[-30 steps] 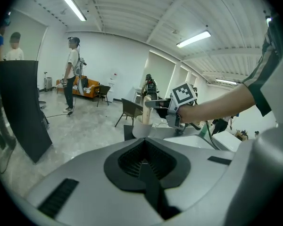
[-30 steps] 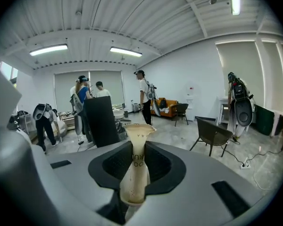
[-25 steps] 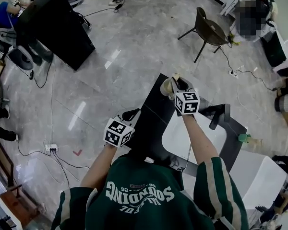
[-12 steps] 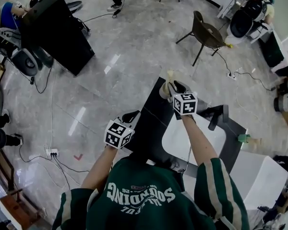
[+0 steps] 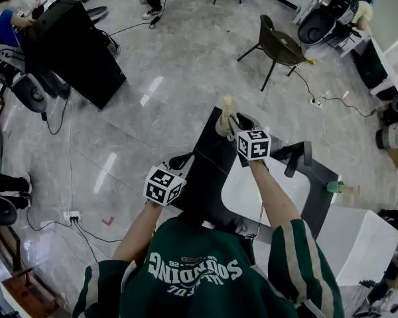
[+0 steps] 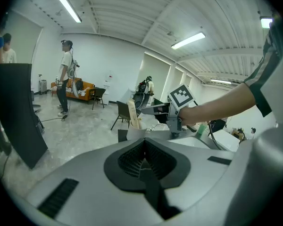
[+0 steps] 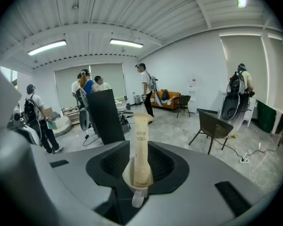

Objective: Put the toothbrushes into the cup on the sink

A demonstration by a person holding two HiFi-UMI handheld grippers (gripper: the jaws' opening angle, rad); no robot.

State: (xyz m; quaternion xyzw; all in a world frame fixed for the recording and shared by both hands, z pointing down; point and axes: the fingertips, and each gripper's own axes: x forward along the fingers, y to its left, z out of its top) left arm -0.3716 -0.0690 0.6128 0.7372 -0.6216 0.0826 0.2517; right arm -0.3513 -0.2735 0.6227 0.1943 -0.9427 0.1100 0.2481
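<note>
Black counter (image 5: 204,165), white basin (image 5: 247,192), cup (image 5: 224,126) on far corner, black faucet (image 5: 296,156)

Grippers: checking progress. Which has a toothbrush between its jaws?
The right gripper: its jaws, just opened wider, flank the toothbrush in the cup; the left gripper is shut.

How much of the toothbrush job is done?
Done: one wrapped toothbrush stands in the cup. In hand: the right gripper has just been opening its jaws around it; the left gripper is shut, empty. Left: probably draw the right gripper away; no other toothbrush shows.
</note>
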